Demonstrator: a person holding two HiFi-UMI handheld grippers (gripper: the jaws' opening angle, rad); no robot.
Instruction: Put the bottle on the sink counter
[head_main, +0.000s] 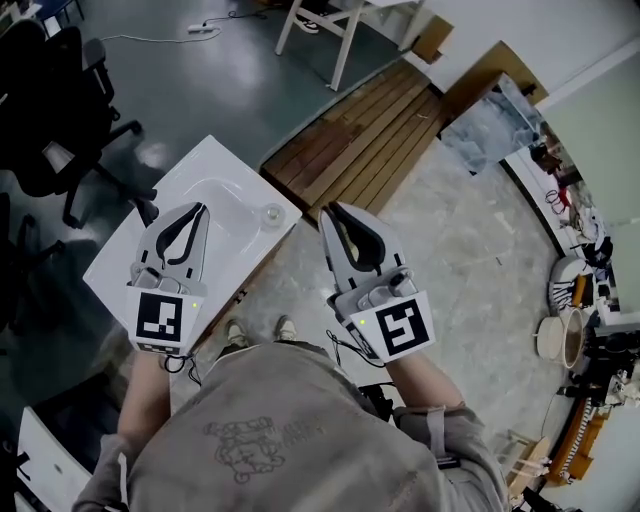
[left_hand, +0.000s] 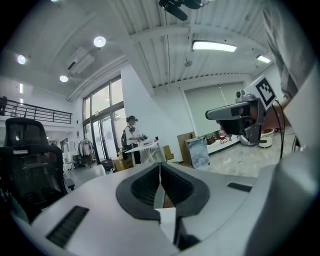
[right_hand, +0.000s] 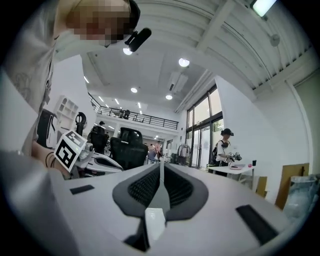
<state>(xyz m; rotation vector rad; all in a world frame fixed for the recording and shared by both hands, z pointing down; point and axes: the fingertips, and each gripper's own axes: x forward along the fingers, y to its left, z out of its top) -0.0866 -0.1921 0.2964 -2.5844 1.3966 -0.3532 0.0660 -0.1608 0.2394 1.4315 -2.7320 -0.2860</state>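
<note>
The white sink counter (head_main: 120, 262) with its basin stands at the left in the head view. On its far right corner sits a small round clear thing (head_main: 271, 213), which looks like the bottle seen from above. My left gripper (head_main: 199, 208) hovers over the basin, shut and empty. My right gripper (head_main: 335, 210) is held over the floor just right of the counter, also shut with nothing in it. Both point nearly level into the room. The jaws meet with no gap in the left gripper view (left_hand: 160, 166) and in the right gripper view (right_hand: 161, 165).
A wooden pallet (head_main: 365, 135) lies on the floor beyond the counter. Black office chairs (head_main: 60, 100) stand at the left. Shoes, a bowl (head_main: 560, 338) and clutter line the right wall. A person (left_hand: 132, 137) stands far off at a white table.
</note>
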